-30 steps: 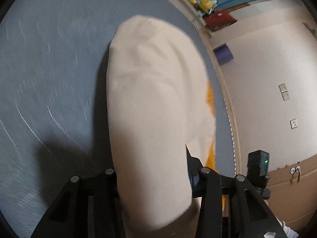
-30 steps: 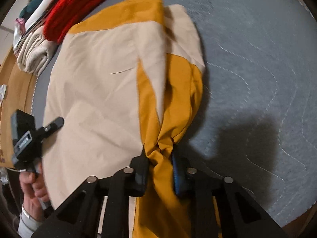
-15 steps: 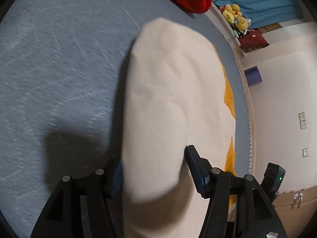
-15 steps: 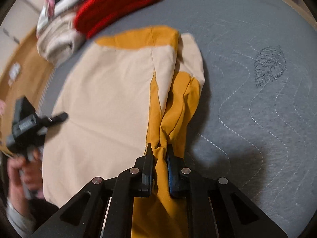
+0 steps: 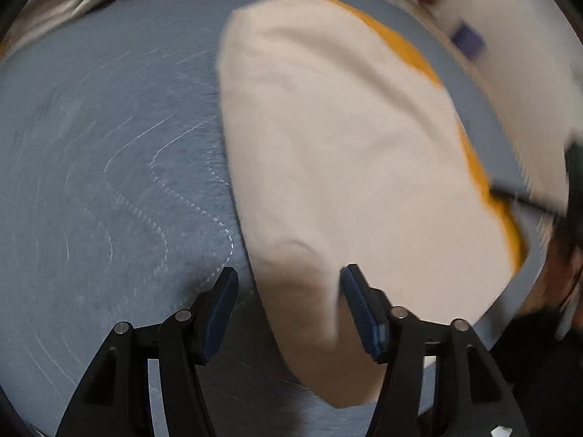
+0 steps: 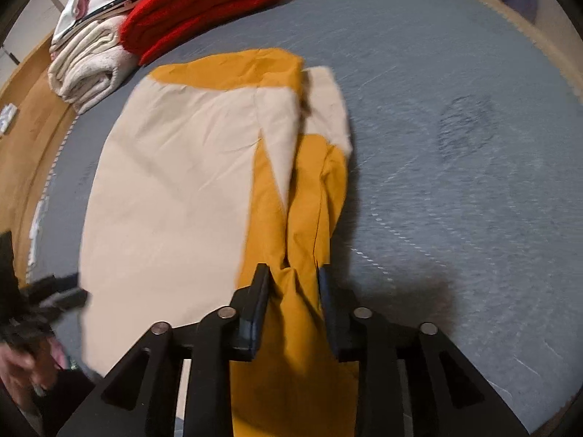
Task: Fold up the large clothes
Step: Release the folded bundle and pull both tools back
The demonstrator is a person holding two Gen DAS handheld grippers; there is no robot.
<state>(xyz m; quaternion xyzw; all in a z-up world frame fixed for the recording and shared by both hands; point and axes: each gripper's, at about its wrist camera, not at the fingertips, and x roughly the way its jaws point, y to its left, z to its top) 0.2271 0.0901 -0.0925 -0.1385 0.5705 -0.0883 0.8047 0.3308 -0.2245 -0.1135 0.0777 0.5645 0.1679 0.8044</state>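
A large cream and mustard-yellow garment lies folded on the grey-blue quilted bed. In the left wrist view its cream side fills the middle. My left gripper is open, with a cream corner lying loose between the spread fingers. My right gripper stands part open around a bunched mustard-yellow fold; the fold fills the gap between the jaws. The left gripper also shows at the left edge of the right wrist view.
A folded red knit, a rolled cream towel and other folded clothes are stacked at the bed's far left corner. A wooden bed frame runs along the left. Quilted bed surface lies to the left of the garment.
My left gripper has opened wide and let the cream fabric go. My right jaws have spread apart a little around the yellow fold. Both views have swung.
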